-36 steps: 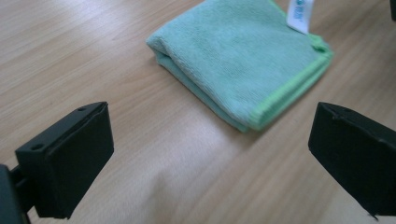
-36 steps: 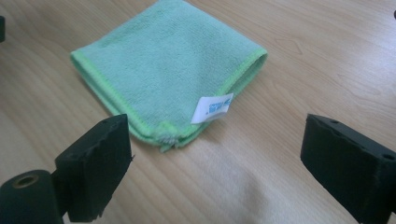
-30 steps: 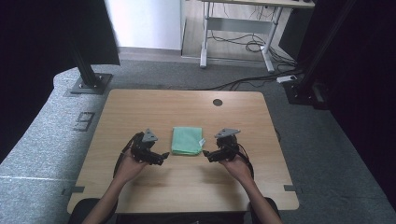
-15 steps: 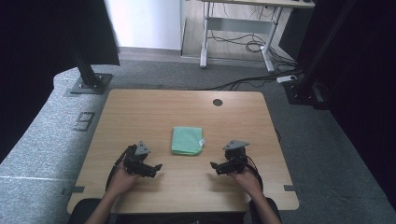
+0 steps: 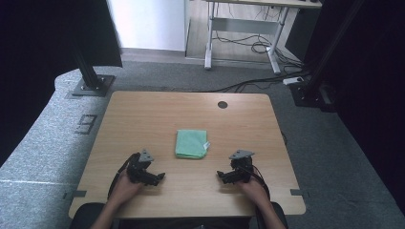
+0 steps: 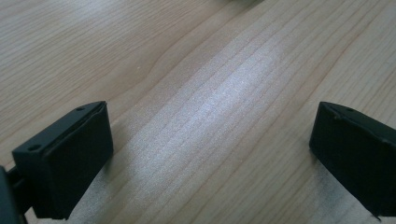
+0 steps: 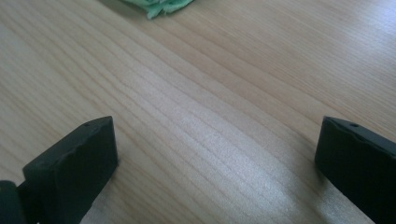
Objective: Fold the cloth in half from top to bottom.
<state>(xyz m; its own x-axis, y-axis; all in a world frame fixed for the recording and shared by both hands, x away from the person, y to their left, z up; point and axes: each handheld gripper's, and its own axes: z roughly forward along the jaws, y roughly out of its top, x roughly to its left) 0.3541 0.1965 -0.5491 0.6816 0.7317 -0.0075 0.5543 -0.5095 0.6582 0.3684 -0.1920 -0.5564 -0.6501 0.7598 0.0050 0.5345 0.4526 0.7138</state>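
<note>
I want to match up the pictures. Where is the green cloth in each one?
High view: the green cloth lies folded mid-table, between and beyond both grippers.
Left gripper view: a blurry sliver at the top edge may be it; I cannot tell.
Right gripper view: its frayed corner peeks in at the top.
Shared landmark: the wooden table.

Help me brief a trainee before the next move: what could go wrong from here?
Both tongs, left and right, sit open and low over the table; pushing forward could scrape the jaws on the wood. The folded green cloth lies loose, so a one-sided grab might drag or unfold it.
</note>
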